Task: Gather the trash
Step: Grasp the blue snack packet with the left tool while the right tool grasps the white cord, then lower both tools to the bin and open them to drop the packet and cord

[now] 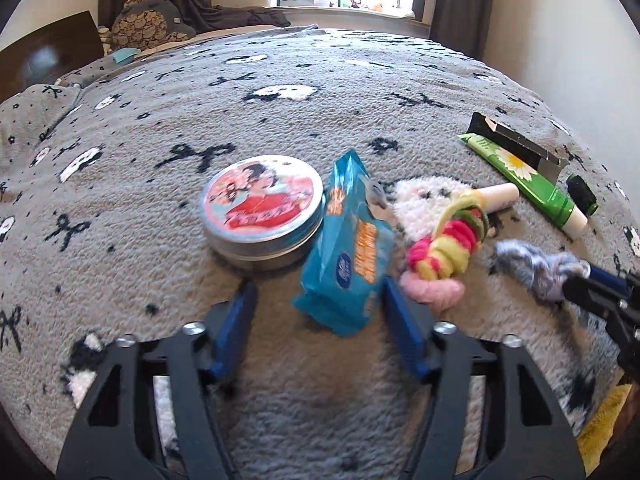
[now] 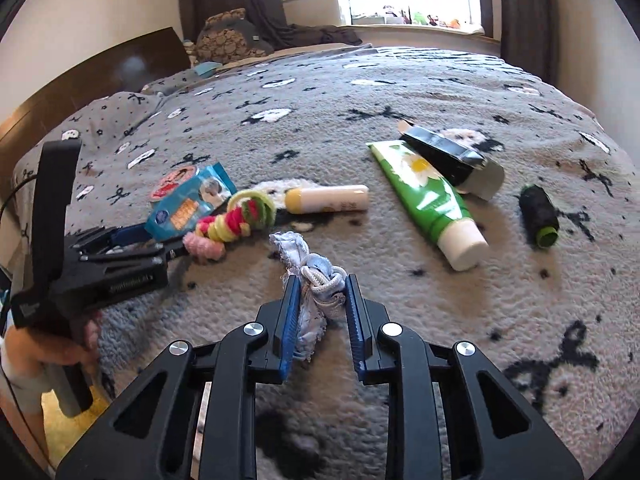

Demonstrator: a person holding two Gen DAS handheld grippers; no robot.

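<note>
- My left claw (image 1: 318,300) is spread wide, its blue pads on either side of the near end of the blue tissue pack (image 1: 346,240), which stands tilted on the bed blanket (image 1: 320,92) against the round tin (image 1: 262,212); the right pad is at the pack's corner, the left pad well apart from it.
- To grip well, I judge I should push forward a little so the pads cover more of the soft pack, then close slowly so it doesn't topple or squirt out.
- My right claw (image 2: 320,300) is partly open around the frayed blue rag with white cord (image 2: 310,276); whether the pads already pinch it I cannot tell. I'd close low on the knot, not on loose threads.
- Count on the bed: one tissue pack, one tin, one bundle of coloured hair ties (image 2: 234,220), one pale stick tube (image 2: 328,199), one green daisy tube (image 2: 430,196), one black carton (image 2: 448,152), one spool of black thread (image 2: 538,210), one rag.
</note>
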